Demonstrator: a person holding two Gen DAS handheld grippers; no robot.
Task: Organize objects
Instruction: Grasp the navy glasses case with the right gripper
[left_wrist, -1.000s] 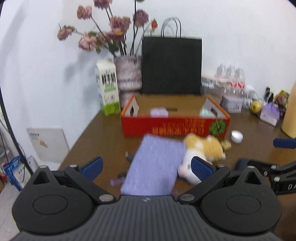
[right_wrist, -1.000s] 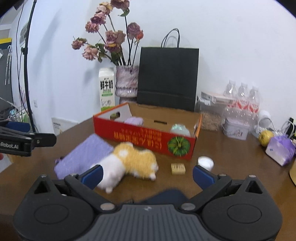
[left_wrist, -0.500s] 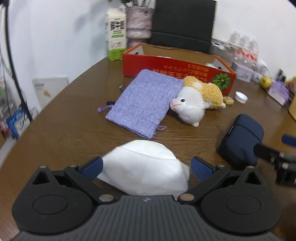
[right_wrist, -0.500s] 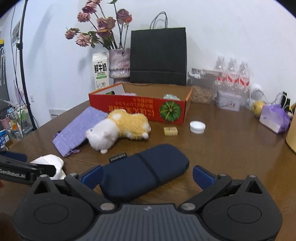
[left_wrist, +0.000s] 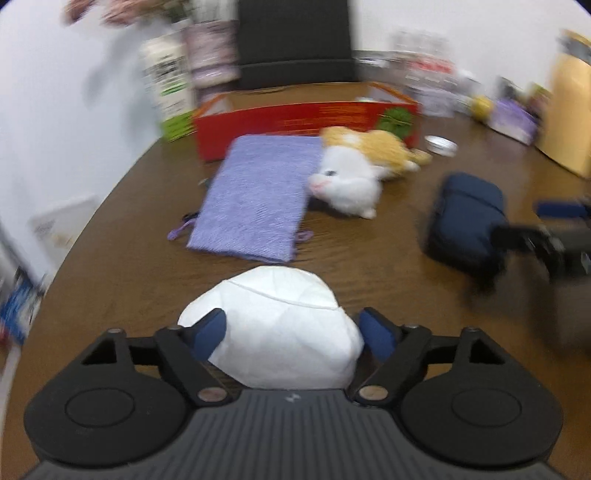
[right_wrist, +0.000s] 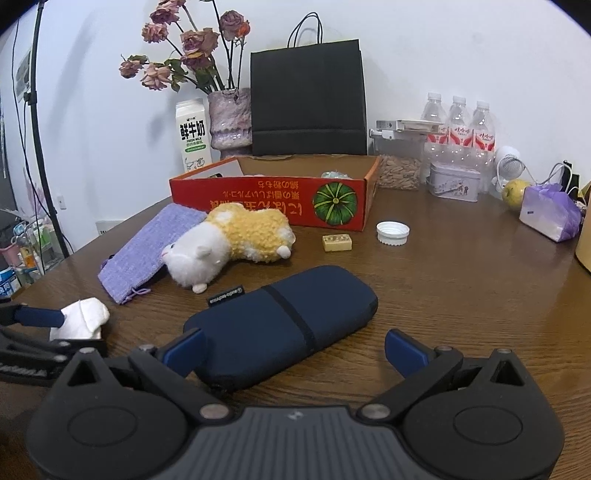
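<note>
A white face mask (left_wrist: 280, 325) lies on the brown table between the fingers of my left gripper (left_wrist: 293, 330); the jaws have narrowed onto its sides and touch it. It also shows in the right wrist view (right_wrist: 83, 319). A dark blue pouch (right_wrist: 280, 321) lies between the open fingers of my right gripper (right_wrist: 295, 350), which is open around its near end. A purple cloth bag (left_wrist: 258, 195), a white and yellow plush toy (right_wrist: 229, 243) and an open red cardboard box (right_wrist: 277, 199) lie further back.
A small tan block (right_wrist: 336, 242) and a white cap (right_wrist: 392, 232) lie by the box. A milk carton (right_wrist: 192, 134), a flower vase (right_wrist: 229, 123), a black paper bag (right_wrist: 308, 99), water bottles (right_wrist: 458, 125), a tin (right_wrist: 454, 181) and a purple packet (right_wrist: 548, 212) line the back.
Both grippers dropped from looking at the box to the table. The left closed in around the white mask; the right moved forward around the blue pouch.
</note>
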